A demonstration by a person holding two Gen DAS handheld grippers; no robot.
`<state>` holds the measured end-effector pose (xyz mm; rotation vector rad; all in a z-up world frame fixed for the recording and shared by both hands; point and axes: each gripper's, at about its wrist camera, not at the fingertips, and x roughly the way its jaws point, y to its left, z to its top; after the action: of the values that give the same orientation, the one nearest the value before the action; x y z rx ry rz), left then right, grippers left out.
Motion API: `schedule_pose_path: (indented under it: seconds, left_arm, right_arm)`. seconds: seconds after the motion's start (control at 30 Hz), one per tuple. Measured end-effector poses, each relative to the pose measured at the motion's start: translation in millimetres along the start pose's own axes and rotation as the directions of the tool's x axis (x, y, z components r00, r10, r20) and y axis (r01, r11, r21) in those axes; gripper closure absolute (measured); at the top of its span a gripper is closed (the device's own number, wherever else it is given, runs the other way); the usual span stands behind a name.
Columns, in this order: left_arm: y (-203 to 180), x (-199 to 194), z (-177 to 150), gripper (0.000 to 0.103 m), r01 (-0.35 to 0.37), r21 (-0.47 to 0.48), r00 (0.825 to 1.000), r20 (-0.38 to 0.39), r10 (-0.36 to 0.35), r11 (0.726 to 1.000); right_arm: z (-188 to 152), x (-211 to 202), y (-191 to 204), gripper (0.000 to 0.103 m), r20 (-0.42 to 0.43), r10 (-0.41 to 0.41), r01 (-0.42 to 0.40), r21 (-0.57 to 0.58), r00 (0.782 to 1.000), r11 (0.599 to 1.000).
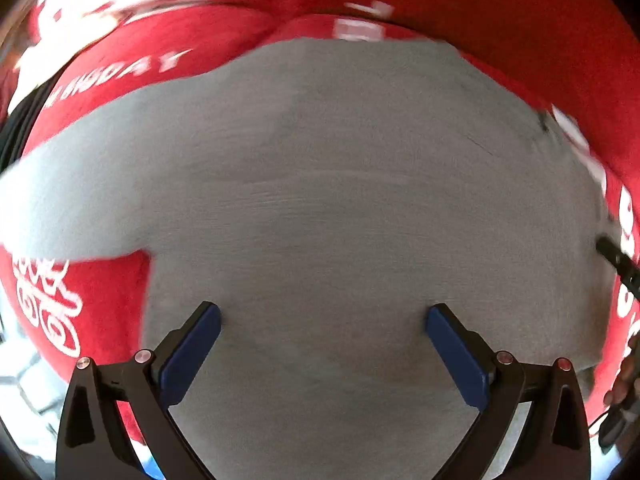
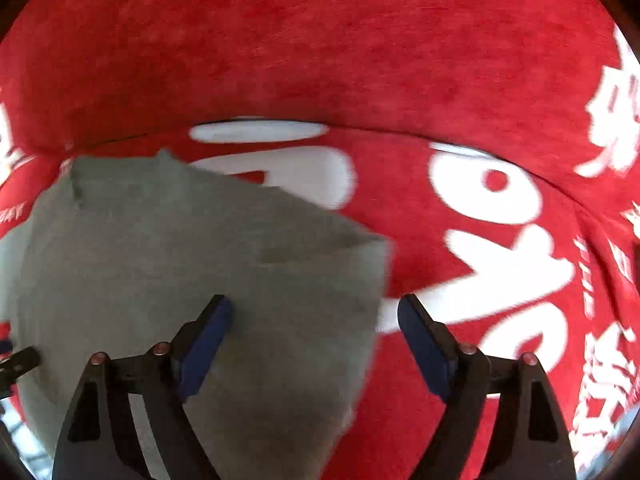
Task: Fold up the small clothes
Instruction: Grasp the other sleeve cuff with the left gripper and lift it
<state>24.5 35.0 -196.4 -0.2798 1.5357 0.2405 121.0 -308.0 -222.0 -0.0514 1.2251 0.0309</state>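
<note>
**Both grippers open above grey garment, nothing gripped**

Grey garment (image 1: 340, 200) lies flat on a red cloth (image 1: 500, 12) with white print. I can't tell what's under the cloth: worktop or something else.

Left gripper (image 1: 323, 316): jaws wide apart, nothing between them, aimed at the middle of the grey panel. Whether the pads touch the fabric is unclear.

Right gripper (image 2: 314, 312): also wide open and empty. It straddles the garment's right edge: left finger (image 2: 204, 344) over grey, right finger (image 2: 426, 348) over red. My read is that it's lined up to pinch that edge for a fold, while the left is placed to pin or take the body.

Materials and shapes:
- Garment (image 2: 168, 272): matte grey knit, soft and thin. A sleeve-like flap runs out to the left in the left wrist view. In the right wrist view a layer already overlaps near the upper right corner, leaving a straight fold line.
- Cloth (image 2: 320, 40): napped, velvety red, with bold white lettering and scrollwork.
- Pads: flat blue rubbery strips on black fingers.

Both views are motion-blurred, so fine edges are uncertain.
</note>
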Motion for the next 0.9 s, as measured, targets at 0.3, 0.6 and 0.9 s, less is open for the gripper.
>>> schedule_pose_path:
  seconds: [0.3,0.6,0.9]
  left_arm:
    - [238,-39,-19,0.000,0.034,-0.611,0.995,0.091,0.028,0.791]
    - [417,-23,-9,0.000,0.120,-0.853,0.990,0.143,0.006,0.507]
    - [436,-45,30,0.044,0.028,-0.770,0.972,0.169,0.161,0.638]
  right_arm:
    - [-47,-49,120,0.016,-0.021,0.142,-0.143,-0.191,0.990,0.971]
    - [-93,-61,216,0.016,-0.082,0.187,-0.204,-0.360,0.979,0.910]
    - [-100,-75,244,0.016,-0.085,0.162,-0.183,-0.401,0.983,0.898]
